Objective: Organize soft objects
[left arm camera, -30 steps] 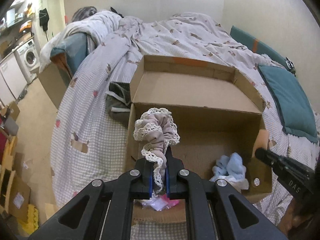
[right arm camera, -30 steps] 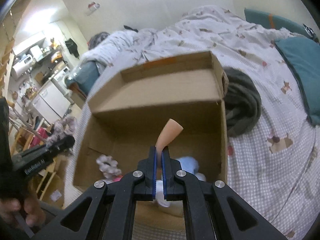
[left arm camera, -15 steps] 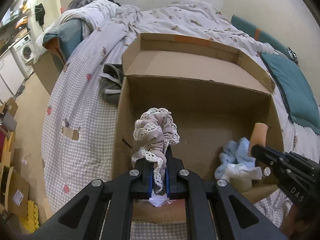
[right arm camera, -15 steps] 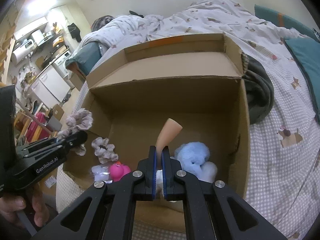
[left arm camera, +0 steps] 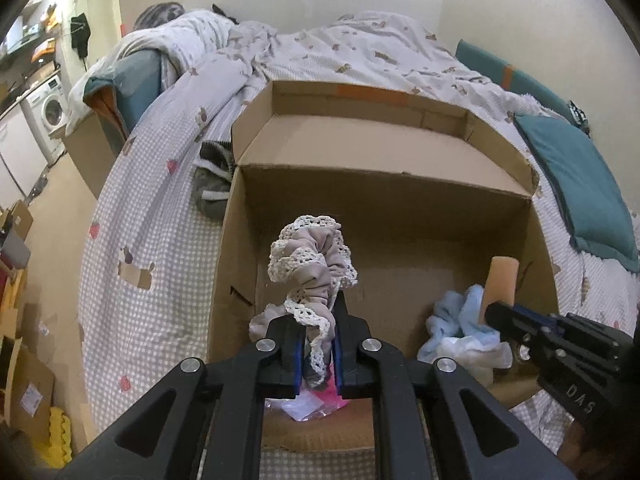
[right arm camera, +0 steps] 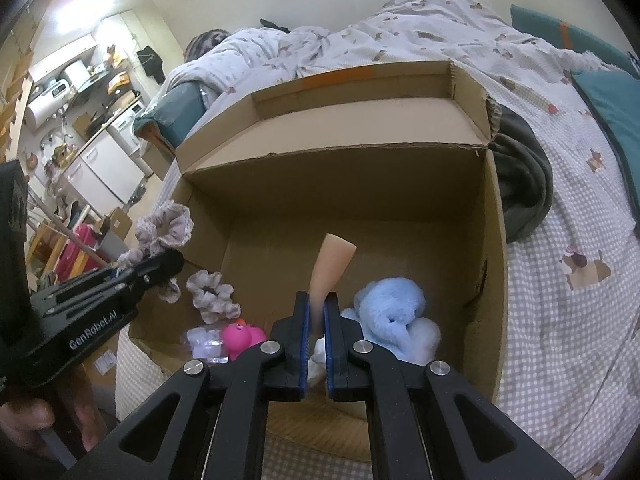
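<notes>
The left gripper (left arm camera: 316, 350) has its jaws clamped on a mauve fabric scrunchie with cream lace trim (left arm camera: 312, 260), which stands up from the jaws above the near left part of the open brown cardboard box (left arm camera: 384, 216). The right gripper (right arm camera: 316, 334) has its jaws closed narrowly on a thin peach-coloured soft piece (right arm camera: 330, 266), held above the near middle of the box interior.

On the box floor, near the front edge, lie a bright pink soft toy (right arm camera: 242, 338) and, just beside it, a small clear plastic packet (right arm camera: 204, 344). A second mauve scrunchie (right arm camera: 210, 294) lies slightly farther in, on the left. A light blue plush toy (right arm camera: 390, 318) rests at the near right, close to the right wall.

The box sits on a bed with a grey-and-white checked cover (right arm camera: 560, 320). A dark grey folded garment (right arm camera: 524, 184) lies against the box's right outer wall. A teal pillow (left arm camera: 580, 184) lies farther right.
</notes>
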### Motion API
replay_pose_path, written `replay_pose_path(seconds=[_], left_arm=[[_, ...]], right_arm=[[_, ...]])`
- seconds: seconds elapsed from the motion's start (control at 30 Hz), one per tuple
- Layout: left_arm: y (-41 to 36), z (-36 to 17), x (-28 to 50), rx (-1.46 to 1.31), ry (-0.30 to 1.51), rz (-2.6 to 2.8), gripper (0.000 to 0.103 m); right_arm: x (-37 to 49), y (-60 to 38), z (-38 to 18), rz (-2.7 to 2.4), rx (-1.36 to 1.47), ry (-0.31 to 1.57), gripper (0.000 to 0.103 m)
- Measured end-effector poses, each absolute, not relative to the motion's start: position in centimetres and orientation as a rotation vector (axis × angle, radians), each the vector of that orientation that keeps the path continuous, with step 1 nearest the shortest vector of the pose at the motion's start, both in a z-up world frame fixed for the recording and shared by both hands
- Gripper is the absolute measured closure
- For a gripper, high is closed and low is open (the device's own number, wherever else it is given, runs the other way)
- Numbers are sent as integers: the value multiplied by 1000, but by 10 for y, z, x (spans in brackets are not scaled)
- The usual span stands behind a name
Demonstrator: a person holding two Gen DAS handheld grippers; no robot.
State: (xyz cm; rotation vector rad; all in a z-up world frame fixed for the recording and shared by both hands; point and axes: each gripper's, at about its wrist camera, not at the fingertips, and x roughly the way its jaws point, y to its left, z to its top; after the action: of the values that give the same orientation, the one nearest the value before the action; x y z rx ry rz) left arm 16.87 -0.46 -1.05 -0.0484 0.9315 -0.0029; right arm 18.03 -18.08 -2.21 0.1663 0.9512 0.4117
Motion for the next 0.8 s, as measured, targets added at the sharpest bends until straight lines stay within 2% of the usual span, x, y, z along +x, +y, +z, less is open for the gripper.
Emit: replay_pose_path(seconds=[0.1, 0.2, 0.27, 0.37, 0.43, 0.47, 0.5, 0.53, 0.57, 0.73, 0.8], left_arm=[[-1, -12, 170, -58, 945, 16, 84], [3, -10, 169, -74, 935, 33, 69], [5, -7, 167, -79, 916, 47, 46], [5, -2, 164, -81, 877, 58, 40], [5, -1, 164, -81, 876, 50, 39], [4, -1, 165, -79, 878, 48, 39], [3, -1, 165, -76, 879, 47, 39], [3, -1, 165, -69, 880, 48, 39], [2, -1, 165, -64, 880, 50, 39], [-1, -4, 166, -51, 917, 49, 39], [-1, -4, 166, -32, 918, 72, 39]], right_arm=[[182, -184, -22, 404, 180, 956, 96], [183, -187, -23, 394, 190, 956, 96], [183, -188, -22, 392, 197, 955, 96], [183, -188, -23, 389, 202, 957, 92], [184, -189, -24, 383, 208, 964, 84], [184, -189, -24, 379, 212, 968, 69], [185, -190, -24, 373, 219, 971, 43], [184, -192, -23, 370, 232, 965, 31], [184, -194, -21, 367, 246, 951, 24], [184, -202, -15, 345, 288, 922, 23], [186, -204, -16, 334, 297, 935, 20]])
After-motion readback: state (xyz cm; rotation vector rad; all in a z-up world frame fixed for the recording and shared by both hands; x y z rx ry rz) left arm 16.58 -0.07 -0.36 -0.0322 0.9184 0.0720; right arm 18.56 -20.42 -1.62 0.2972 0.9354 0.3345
